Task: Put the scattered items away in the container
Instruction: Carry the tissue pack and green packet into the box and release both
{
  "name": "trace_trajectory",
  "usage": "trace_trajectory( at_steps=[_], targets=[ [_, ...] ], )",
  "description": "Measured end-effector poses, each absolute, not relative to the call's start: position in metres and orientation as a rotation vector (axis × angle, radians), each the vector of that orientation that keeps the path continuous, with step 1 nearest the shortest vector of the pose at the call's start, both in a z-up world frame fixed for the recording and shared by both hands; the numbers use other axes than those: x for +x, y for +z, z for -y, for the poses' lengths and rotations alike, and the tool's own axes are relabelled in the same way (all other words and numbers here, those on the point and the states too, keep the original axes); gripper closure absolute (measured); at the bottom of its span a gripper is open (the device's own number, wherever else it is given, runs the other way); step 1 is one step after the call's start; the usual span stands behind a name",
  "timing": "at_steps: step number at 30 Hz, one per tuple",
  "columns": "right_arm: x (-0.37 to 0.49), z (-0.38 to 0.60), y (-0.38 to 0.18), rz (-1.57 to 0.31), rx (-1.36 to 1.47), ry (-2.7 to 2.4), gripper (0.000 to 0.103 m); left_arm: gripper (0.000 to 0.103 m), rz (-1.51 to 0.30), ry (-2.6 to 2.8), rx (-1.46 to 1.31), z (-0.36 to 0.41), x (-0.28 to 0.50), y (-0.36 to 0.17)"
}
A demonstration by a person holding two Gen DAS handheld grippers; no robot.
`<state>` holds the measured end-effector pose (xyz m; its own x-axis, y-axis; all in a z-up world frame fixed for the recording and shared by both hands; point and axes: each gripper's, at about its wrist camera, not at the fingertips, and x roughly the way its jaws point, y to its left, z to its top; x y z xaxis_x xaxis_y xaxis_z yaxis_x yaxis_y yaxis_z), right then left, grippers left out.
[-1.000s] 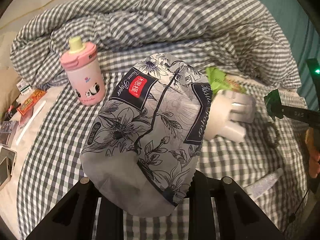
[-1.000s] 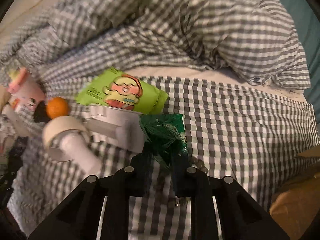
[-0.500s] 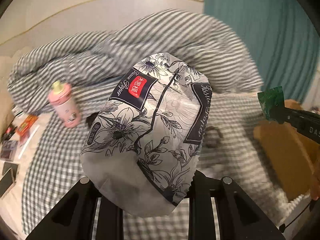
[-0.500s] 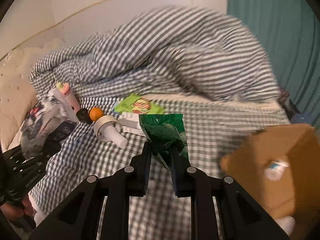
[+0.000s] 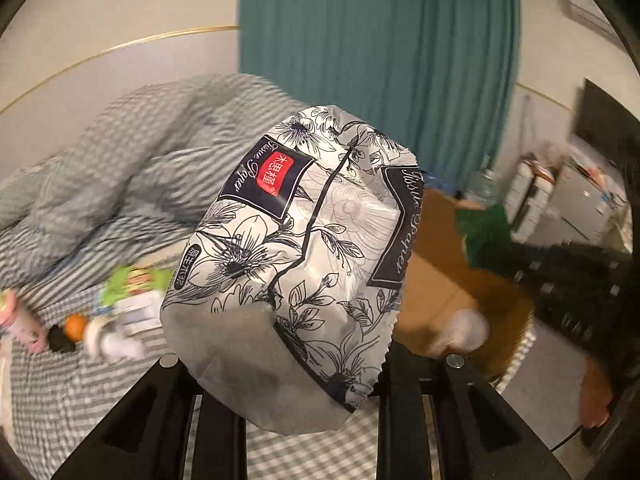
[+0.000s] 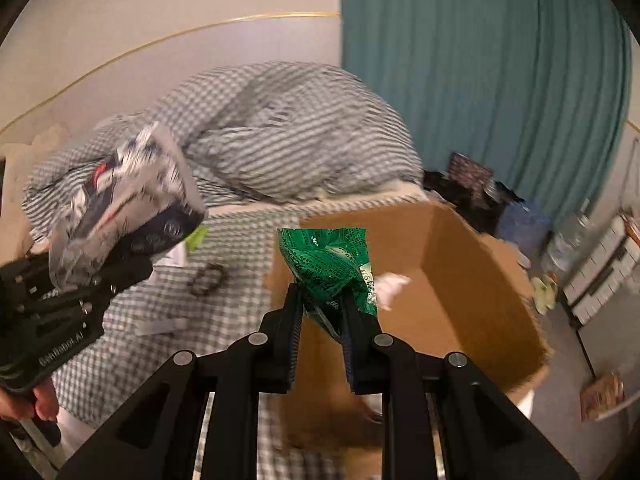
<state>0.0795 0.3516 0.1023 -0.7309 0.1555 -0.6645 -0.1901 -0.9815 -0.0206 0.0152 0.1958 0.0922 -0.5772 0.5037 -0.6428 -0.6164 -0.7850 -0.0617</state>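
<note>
My left gripper (image 5: 312, 376) is shut on a flower-printed tissue pack (image 5: 296, 264) and holds it in the air; the pack also shows in the right wrist view (image 6: 124, 208). My right gripper (image 6: 320, 312) is shut on a crumpled green packet (image 6: 328, 264) over the near edge of the open cardboard box (image 6: 472, 280). The box (image 5: 440, 280) stands at the bed's right side with something white (image 6: 390, 284) inside. On the bed lie a lime snack bag (image 5: 132, 280), an orange (image 5: 75, 326), a white roll (image 5: 108, 340) and a pink bottle (image 5: 20, 320).
The rumpled gingham duvet (image 6: 280, 132) is heaped at the back of the bed. A dark ring (image 6: 208, 276) lies on the checked sheet. A teal curtain (image 6: 480, 80) hangs behind the box. Shelving and clutter (image 5: 560, 200) stand to the far right.
Both grippers swung right and up from the bed toward the cardboard box, each still holding its item. The box now fills the right of both views.
</note>
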Motion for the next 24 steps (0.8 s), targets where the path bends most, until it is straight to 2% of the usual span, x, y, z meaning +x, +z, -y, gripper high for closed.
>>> trace_trajectory(
  at_steps=[8, 9, 11, 12, 13, 14, 16, 24],
  targets=[
    [0.084, -0.416, 0.067, -0.157, -1.125, 2.65, 0.086, 0.08, -0.315, 2.199, -0.956, -0.285, 0.012, 0.055],
    [0.083, -0.422, 0.062, -0.167, -1.129, 2.644, 0.086, 0.076, -0.332, 2.186, -0.972, -0.293, 0.011, 0.047],
    [0.08, -0.43, 0.056, -0.174, -1.123, 2.626, 0.079, 0.051, -0.368, 2.162, -0.985, -0.306, 0.009, 0.037],
    [0.077, -0.434, 0.053, -0.16, -1.122, 2.599, 0.07, 0.024, -0.394, 2.17, -0.98, -0.31, 0.007, 0.032],
    [0.074, -0.435, 0.05, -0.131, -1.126, 2.566, 0.038, 0.011, -0.414, 2.199, -0.969, -0.31, 0.007, 0.029],
    [0.072, -0.437, 0.049, -0.102, -1.114, 2.538, 0.024, 0.009, -0.43, 2.226, -0.956, -0.308, 0.008, 0.027],
    [0.072, -0.435, 0.05, -0.053, -1.071, 2.508, 0.022, 0.008, -0.433, 2.251, -0.956, -0.301, 0.003, 0.025],
    [0.065, -0.415, 0.05, -0.07, -1.103, 2.554, 0.022, 0.008, -0.336, 2.359, -0.995, -0.245, -0.012, 0.035]
  ],
)
